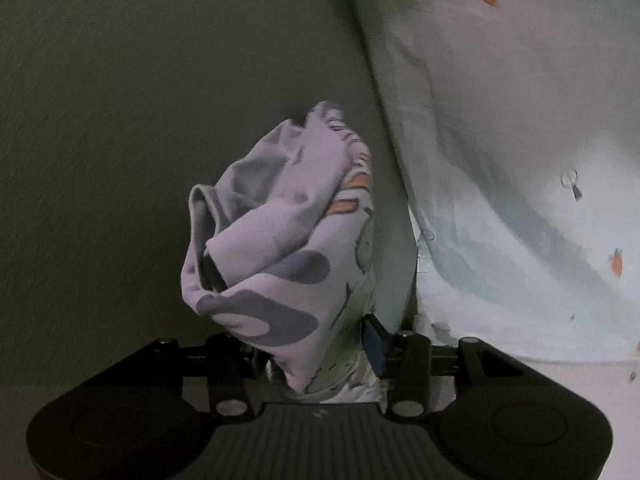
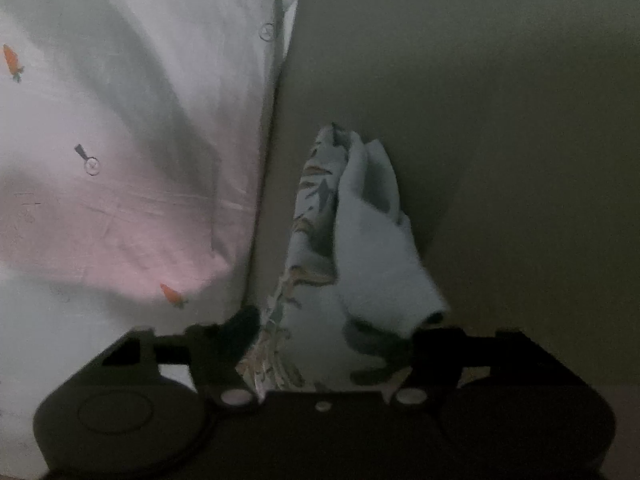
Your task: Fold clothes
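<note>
A pale shirt with small carrot prints and buttons hangs spread between my two grippers. In the left wrist view my left gripper point(image 1: 316, 356) is shut on a bunched corner of the shirt point(image 1: 280, 232), and the rest of the shirt point(image 1: 500, 140) hangs to the right. In the right wrist view my right gripper point(image 2: 332, 344) is shut on another bunched corner point(image 2: 360, 240), and the shirt body point(image 2: 120, 140) hangs to the left with a button point(image 2: 267, 31) along its edge. The fingertips are buried in cloth.
A plain dark olive-grey surface point(image 1: 160, 120) fills the background behind the shirt in both views point(image 2: 500, 120). A pale surface point(image 1: 580, 384) shows at the lower right of the left wrist view.
</note>
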Tool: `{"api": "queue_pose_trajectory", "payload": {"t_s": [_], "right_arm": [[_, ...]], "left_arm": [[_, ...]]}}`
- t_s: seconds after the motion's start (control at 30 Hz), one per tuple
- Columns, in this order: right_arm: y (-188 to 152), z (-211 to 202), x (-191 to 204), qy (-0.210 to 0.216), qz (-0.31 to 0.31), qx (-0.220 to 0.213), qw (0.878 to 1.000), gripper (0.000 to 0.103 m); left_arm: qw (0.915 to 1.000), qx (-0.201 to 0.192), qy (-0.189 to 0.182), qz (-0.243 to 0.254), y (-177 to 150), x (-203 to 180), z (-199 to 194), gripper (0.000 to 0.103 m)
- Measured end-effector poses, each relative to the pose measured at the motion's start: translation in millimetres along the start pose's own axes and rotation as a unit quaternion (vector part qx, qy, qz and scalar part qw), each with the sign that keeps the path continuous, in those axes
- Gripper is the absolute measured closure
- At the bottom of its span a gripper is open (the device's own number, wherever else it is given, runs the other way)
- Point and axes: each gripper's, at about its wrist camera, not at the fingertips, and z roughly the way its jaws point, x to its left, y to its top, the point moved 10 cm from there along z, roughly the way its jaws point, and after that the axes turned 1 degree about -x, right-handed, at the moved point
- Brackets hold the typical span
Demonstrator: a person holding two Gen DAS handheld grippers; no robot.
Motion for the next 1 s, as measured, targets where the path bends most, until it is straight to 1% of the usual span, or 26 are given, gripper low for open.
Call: {"api": "queue_pose_trajectory", "payload": {"t_s": [0.03,0.07,0.1,0.13,0.17,0.23,0.27,0.3,0.33,0.37,0.4,0.43,0.47,0.5,0.57,0.6,0.7,0.77,0.87,0.93,1.0], "right_arm": [[0.6,0.7,1.0,-0.002,-0.008,0.002,1.000,0.039],[0.1,2.5,1.4,-0.002,-0.012,0.004,1.000,0.039],[-2.1,4.5,-0.3,-0.003,-0.010,0.006,1.000,0.039],[-2.8,7.1,-4.0,-0.005,0.001,0.009,1.000,0.039],[-3.1,6.6,-8.9,-0.006,0.014,0.011,1.000,0.039],[-3.2,5.8,-19.1,-0.011,0.040,0.016,0.999,0.039],[-2.4,8.1,-23.4,-0.013,0.050,0.017,0.999,0.039],[-1.4,11.4,-28.2,-0.016,0.061,0.019,0.998,0.039],[-0.1,13.6,-31.7,-0.018,0.064,0.022,0.998,0.044],[-0.1,15.1,-30.9,-0.023,0.049,0.028,0.998,0.064],[-0.2,16.5,-29.9,-0.028,0.032,0.034,0.998,0.065],[1.1,15.9,-25.5,-0.032,0.004,0.040,0.999,0.069],[0.9,15.0,-19.0,-0.030,-0.016,0.041,0.999,0.072],[0.6,14.2,-12.3,-0.027,-0.035,0.042,0.998,0.073],[-1.3,10.6,3.2,-0.022,-0.075,0.043,0.996,0.076],[-2.4,8.0,10.1,-0.016,-0.087,0.045,0.995,0.076],[-8.5,-12.8,41.9,0.006,-0.150,0.043,0.988,0.078],[-12.4,-34.9,69.2,0.034,-0.186,0.032,0.982,0.078],[-14.1,-71.0,96.0,0.066,-0.212,0.014,0.975,0.078],[-14.6,-96.1,110.2,0.085,-0.222,-0.001,0.971,0.078],[-13.1,-126.3,120.5,0.104,-0.224,-0.023,0.969,0.078]], "left_arm": [[1.0000,-0.002,0.002,0.006,1.2,-1.1,1.3,0.053],[1.0000,-0.004,0.002,0.008,2.4,-1.4,2.9,0.048],[1.0000,-0.004,0.001,0.004,3.5,-0.6,4.7,0.040],[1.0000,-0.003,-0.002,-0.007,4.5,1.7,6.7,0.036],[0.9998,-0.003,-0.004,-0.020,4.6,5.9,7.8,0.030],[0.9990,-0.007,0.000,-0.044,5.6,15.8,9.5,0.028],[0.9985,-0.011,0.006,-0.054,6.4,21.3,10.3,0.029],[0.9976,-0.015,0.012,-0.066,7.2,26.9,10.9,0.034],[0.9960,-0.023,0.018,-0.085,8.4,32.0,10.3,0.038],[0.9947,-0.027,0.019,-0.097,9.0,33.4,8.7,0.044],[0.9935,-0.032,0.022,-0.107,9.5,34.2,7.0,0.051],[0.9937,-0.035,0.027,-0.103,9.3,31.7,5.3,0.054],[0.9938,-0.038,0.033,-0.099,9.0,29.0,3.4,0.059],[0.9942,-0.043,0.036,-0.091,8.4,24.9,0.8,0.064],[0.9951,-0.052,0.036,-0.076,7.0,15.1,-5.9,0.070],[0.9958,-0.055,0.029,-0.067,6.4,8.0,-10.9,0.072],[0.9971,-0.057,-0.005,-0.050,1.7,-17.7,-30.7,0.072],[0.9970,-0.061,-0.030,-0.036,-6.1,-37.3,-47.8,0.073],[0.9957,-0.063,-0.066,-0.016,-21.0,-67.1,-71.6,0.073],[0.9944,-0.055,-0.091,-0.006,-33.9,-87.4,-82.6,0.073],[0.9933,-0.044,-0.107,0.005,-47.6,-105.1,-87.7,0.073]]}}
